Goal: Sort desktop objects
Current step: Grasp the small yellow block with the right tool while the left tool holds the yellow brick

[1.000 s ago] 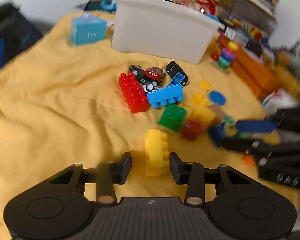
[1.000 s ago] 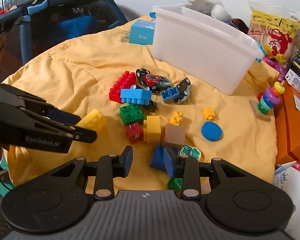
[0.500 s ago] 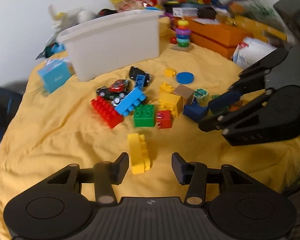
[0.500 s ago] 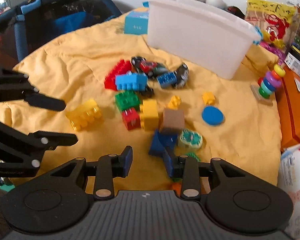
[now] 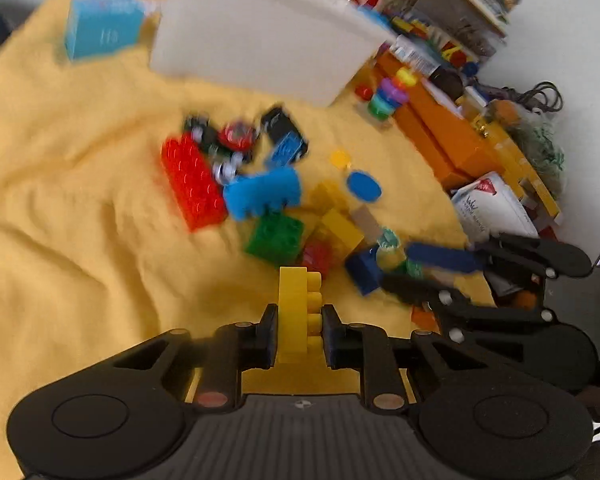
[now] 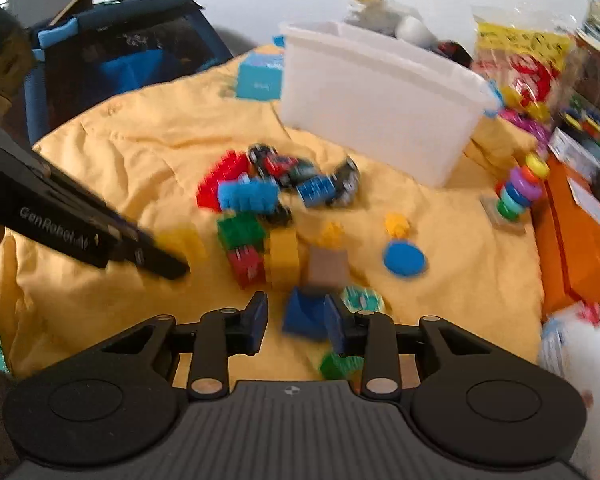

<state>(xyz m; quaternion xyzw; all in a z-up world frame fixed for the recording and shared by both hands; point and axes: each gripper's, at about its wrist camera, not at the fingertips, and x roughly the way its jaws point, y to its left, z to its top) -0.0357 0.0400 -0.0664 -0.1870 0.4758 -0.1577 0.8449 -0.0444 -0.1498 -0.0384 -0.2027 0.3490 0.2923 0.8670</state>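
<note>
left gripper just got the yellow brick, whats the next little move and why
Probably lift it straight up off the cloth. The left gripper has just closed, and its pads press both sides of the yellow brick. The white bin stands beyond the toy pile, so height comes first.

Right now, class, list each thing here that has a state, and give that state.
left gripper: shut on the yellow brick
right gripper: open, holding nothing
white bin: upright, no lid
ring stacker: upright, rings on its post
red brick: lying flat on the yellow cloth
</note>
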